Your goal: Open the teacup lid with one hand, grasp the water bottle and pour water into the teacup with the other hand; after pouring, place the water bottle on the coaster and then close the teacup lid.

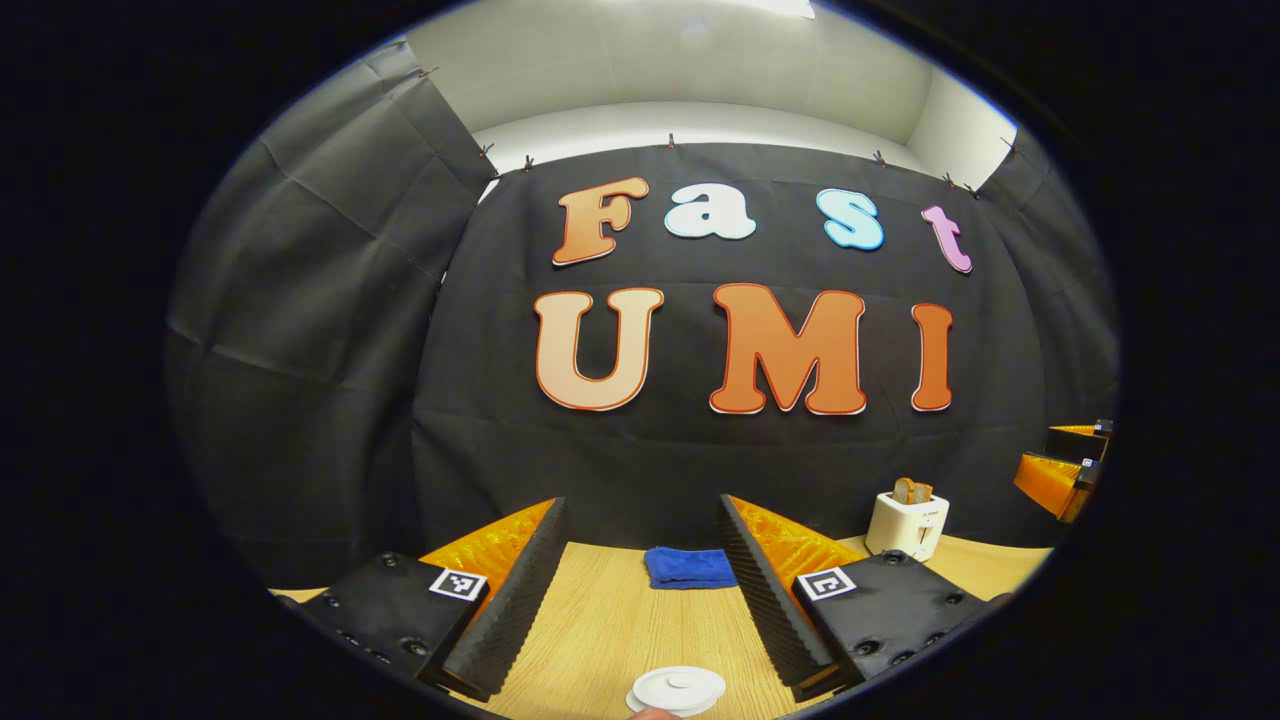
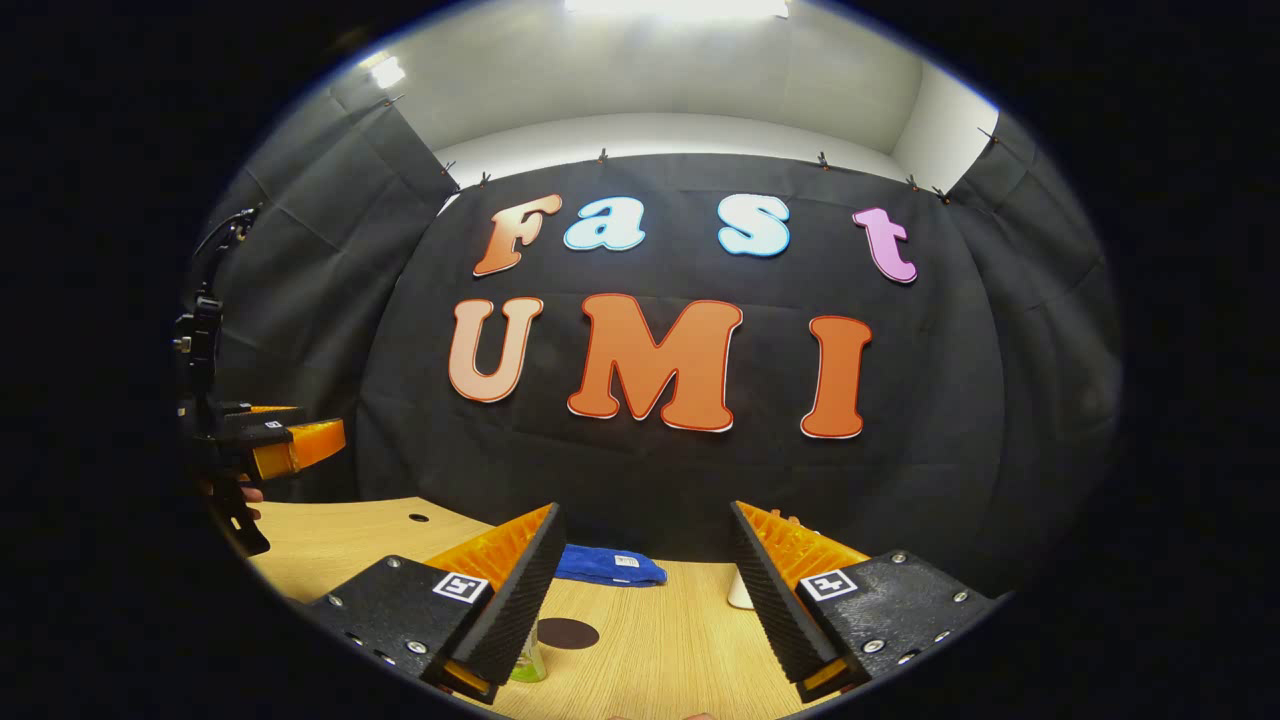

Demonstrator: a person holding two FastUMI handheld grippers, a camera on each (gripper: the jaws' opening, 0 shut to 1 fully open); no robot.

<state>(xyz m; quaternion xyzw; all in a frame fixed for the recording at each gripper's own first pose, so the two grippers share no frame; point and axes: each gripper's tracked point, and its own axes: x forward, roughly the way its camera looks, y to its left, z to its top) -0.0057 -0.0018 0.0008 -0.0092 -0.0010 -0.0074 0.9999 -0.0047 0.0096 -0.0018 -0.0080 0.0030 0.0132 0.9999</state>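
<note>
My left gripper [image 1: 640,600] hangs wide open and empty, the teacup lid [image 1: 678,689] lying just below and near; my right gripper [image 2: 640,600], equally agape, has the water bottle [image 2: 530,662] low beside its left finger.

White lid [image 1: 678,689] flat on table [image 1: 610,620]

The desk [image 1: 620,620] is looking like pale wood, smooth, with fine lines running along it. The teacup lid [image 1: 678,689] is looking smooth and a little shiny. The blue cloth [image 1: 690,567] is looking soft and fuzzy. The toaster [image 1: 907,523] is looking like smooth plastic. The coaster [image 2: 568,633] is looking dark and matt. The booth wall is showing as matt, creased cloth.
</note>
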